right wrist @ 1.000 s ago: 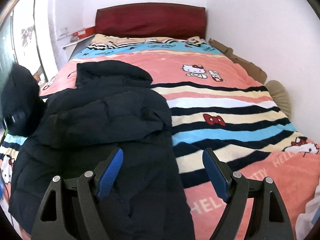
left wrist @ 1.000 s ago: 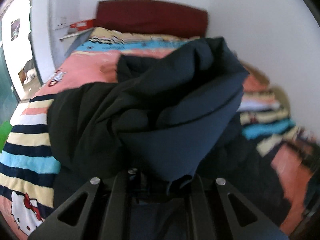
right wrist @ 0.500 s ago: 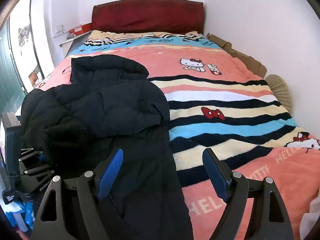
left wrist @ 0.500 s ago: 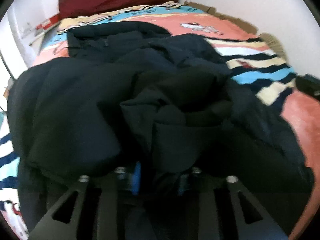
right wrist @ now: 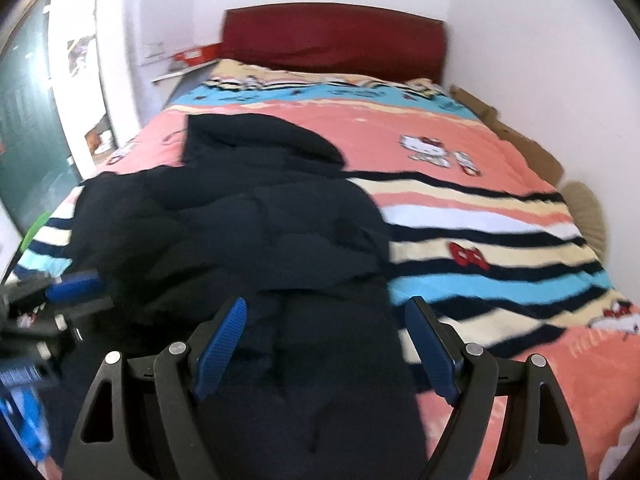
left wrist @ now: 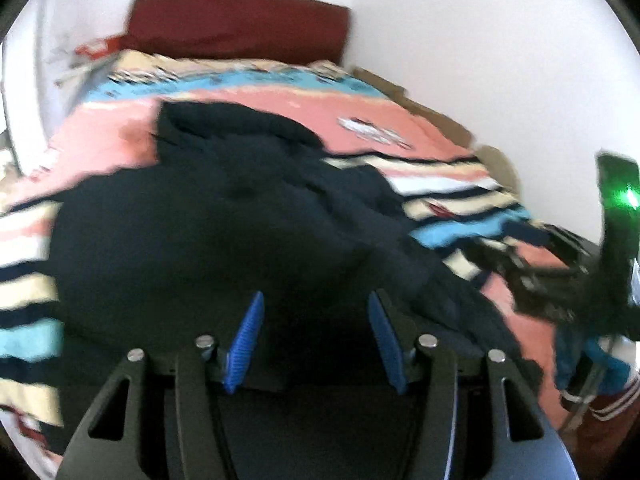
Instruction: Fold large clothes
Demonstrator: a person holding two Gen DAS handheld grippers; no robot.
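A large dark navy padded jacket lies on the left half of the bed, its hood toward the headboard and one side folded over its middle; it also shows in the left wrist view. My left gripper is open and empty, just above the jacket's near edge. My right gripper is open and empty over the jacket's lower part. The left gripper also shows at the left edge of the right wrist view. The right gripper shows at the right edge of the left wrist view.
The bed carries a striped pink, blue and cream Hello Kitty blanket. A dark red headboard stands at the far end. White walls close the right side. A shelf with a red box and a doorway are at the left.
My left gripper has let go of the jacket part it carried over; that part now lies folded on the jacket. Its jaws have opened and it has drawn back. The right gripper stayed open.
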